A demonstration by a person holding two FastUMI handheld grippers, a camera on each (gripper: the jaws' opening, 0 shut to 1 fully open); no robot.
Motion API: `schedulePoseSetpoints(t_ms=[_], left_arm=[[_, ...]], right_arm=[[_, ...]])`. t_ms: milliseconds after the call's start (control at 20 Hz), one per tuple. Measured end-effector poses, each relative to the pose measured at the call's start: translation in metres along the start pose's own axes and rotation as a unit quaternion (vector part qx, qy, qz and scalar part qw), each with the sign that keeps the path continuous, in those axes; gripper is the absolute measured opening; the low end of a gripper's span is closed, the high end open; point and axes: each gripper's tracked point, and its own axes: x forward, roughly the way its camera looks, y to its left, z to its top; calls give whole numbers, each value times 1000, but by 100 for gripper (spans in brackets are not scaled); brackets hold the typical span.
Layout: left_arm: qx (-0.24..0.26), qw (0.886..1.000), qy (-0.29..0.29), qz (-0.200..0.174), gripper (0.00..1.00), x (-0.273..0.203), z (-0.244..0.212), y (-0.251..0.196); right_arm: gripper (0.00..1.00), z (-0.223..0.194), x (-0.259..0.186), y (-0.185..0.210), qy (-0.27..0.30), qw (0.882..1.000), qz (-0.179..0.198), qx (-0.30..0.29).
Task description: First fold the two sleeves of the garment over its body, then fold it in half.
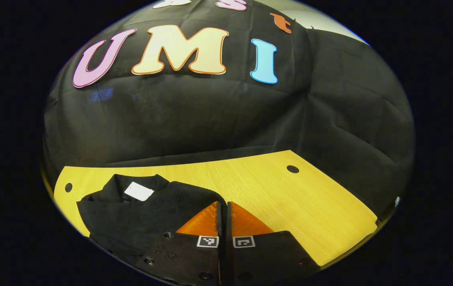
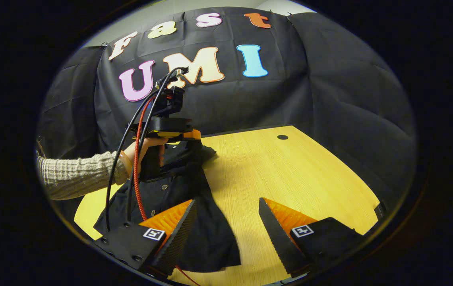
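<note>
A black garment with a white neck label lies on the left part of the yellow wooden table. In the left gripper view my left gripper has its fingers pressed together on a ridge of the black cloth. The right gripper view shows that gripper held by a hand, pulling part of the garment up off the table. My right gripper stands open over the garment's near right edge, with cloth under one finger and bare wood under the other.
The table has a round hole at its far right and another hole at the far left. Black and red cables hang from the left gripper. A knitted sleeve reaches in from the left. Black cloth walls surround the table.
</note>
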Motion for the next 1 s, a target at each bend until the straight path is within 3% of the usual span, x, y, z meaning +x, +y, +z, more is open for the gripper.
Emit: schedulePoseSetpoints(t_ms=[50, 100, 300, 500, 700, 1000], left_arm=[[-8, 1000, -4, -10, 2, -2, 2, -4], [-14, 1000, -12, -24, 10, -7, 7, -9], [1, 998, -50, -42, 72, -36, 33, -17], [11, 995, -91, -38, 87, -82, 53, -9], [17, 992, -128, -12, 89, -134, 57, 23], [39, 993, -110, 33, 91, -203, -4, 77]], right_arm=[[99, -1, -1, 0, 0, 1000, 0, -1], [99, -2, -2, 1, 0, 1000, 1, 0], [99, -1, -8, 3, -5, 1000, 7, 1], [99, -4, -13, 8, -10, 1000, 14, 0], [99, -10, -21, 16, -14, 1000, 20, -5], [99, -34, -26, 28, -4, 1000, 25, -19]])
